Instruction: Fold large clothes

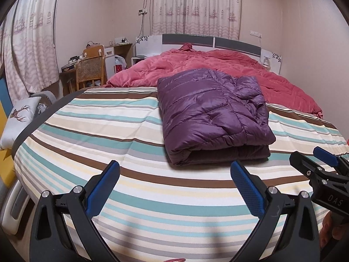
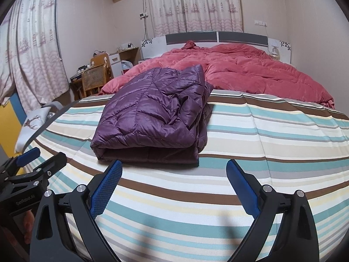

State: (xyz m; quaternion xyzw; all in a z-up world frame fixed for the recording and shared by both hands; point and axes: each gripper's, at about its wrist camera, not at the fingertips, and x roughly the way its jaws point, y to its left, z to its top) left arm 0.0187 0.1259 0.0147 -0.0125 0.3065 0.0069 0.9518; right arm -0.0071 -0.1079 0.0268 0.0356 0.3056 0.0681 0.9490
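A purple quilted puffer jacket (image 1: 213,113) (image 2: 152,113) lies folded into a thick rectangle on the striped bed sheet (image 1: 109,126) (image 2: 272,131). My left gripper (image 1: 175,168) stands open just short of the jacket's near left corner, nothing between its blue pads. My right gripper (image 2: 174,167) is open too, in front of the jacket's near right corner, with only sheet between its fingers. In the left wrist view the right gripper (image 1: 314,155) shows at the right edge; in the right wrist view the left gripper (image 2: 43,157) shows at the left edge.
A crumpled red quilt (image 1: 229,69) (image 2: 250,72) covers the far half of the bed up to the headboard (image 1: 209,41). A wicker chair (image 1: 89,72) and desk stand at the far left. A white pillow (image 1: 19,118) lies off the bed's left edge.
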